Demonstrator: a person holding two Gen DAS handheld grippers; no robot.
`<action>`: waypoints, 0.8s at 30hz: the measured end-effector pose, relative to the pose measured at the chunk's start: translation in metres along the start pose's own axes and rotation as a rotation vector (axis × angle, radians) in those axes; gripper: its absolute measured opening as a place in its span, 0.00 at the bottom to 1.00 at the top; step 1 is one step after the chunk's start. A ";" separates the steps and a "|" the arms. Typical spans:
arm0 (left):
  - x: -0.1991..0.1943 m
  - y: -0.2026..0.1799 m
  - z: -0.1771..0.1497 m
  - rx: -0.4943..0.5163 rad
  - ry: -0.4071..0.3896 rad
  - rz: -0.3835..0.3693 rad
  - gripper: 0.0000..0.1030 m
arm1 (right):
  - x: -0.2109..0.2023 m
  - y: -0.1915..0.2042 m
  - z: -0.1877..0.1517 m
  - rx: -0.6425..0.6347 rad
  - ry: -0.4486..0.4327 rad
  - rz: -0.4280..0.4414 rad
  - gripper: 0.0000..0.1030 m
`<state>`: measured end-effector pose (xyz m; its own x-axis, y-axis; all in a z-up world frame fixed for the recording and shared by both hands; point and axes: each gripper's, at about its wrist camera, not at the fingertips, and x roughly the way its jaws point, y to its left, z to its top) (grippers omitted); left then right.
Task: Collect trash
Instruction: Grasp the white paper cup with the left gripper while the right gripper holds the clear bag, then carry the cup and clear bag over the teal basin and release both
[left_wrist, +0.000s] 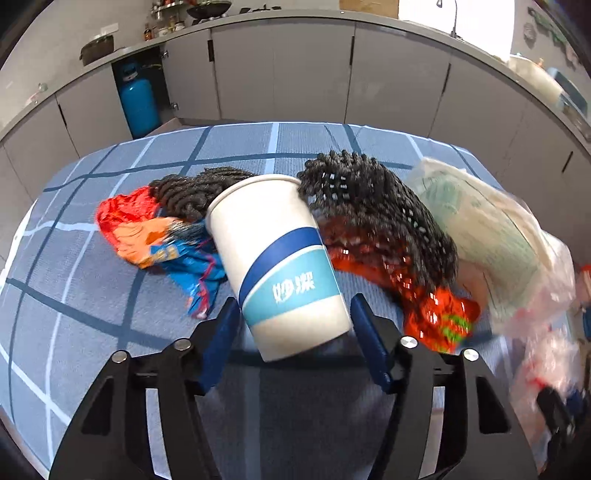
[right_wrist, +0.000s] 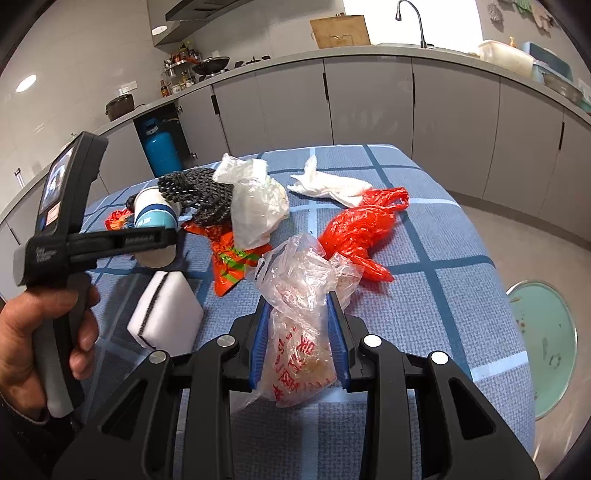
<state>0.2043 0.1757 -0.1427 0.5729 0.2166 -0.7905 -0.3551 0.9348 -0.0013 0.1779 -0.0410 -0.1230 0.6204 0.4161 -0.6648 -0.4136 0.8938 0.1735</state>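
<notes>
Left gripper (left_wrist: 295, 314) is straddling the cup (left_wrist: 280, 266), which lies tipped over on the checked cloth (left_wrist: 74, 295). Its blue fingers (left_wrist: 221, 332) sit either side of the cup's closed bottom end, and I can't tell if the pads are actually pressing yet or just framing it. The cup's long axis runs away from the camera and leans a bit left, open rim pointing at the far side of the table, right up against the dark knitted thing (left_wrist: 369, 199). A crumpled orange-blue wrapper (left_wrist: 155, 236) lies left of the cup and a red wrapper (left_wrist: 436, 314) to the right. The right wrist view shows stuff the left one doesn't: the hand (right_wrist: 44, 339) gripping the left tool's handle, a white sponge block (right_wrist: 166, 314) just in front of the cup, plus a white tissue (right_wrist: 328, 186) and a red bag (right_wrist: 358, 232) further right. Right gripper (right_wrist: 299, 332) is clamped down on a clear bag (right_wrist: 299, 314) with red print, bag bunched between the pads and puffing out ahead of them.
</notes>
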 end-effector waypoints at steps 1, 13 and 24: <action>-0.004 0.001 -0.002 0.007 -0.004 -0.003 0.58 | -0.001 0.001 0.000 -0.002 -0.003 0.001 0.30; -0.059 0.003 -0.015 0.095 -0.139 0.032 0.56 | -0.026 0.012 0.006 -0.026 -0.080 -0.004 0.30; -0.104 -0.018 -0.010 0.156 -0.257 0.008 0.56 | -0.053 -0.004 0.018 0.000 -0.161 -0.024 0.30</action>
<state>0.1436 0.1335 -0.0664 0.7457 0.2697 -0.6093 -0.2540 0.9604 0.1142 0.1586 -0.0633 -0.0754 0.7289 0.4164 -0.5434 -0.3976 0.9037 0.1591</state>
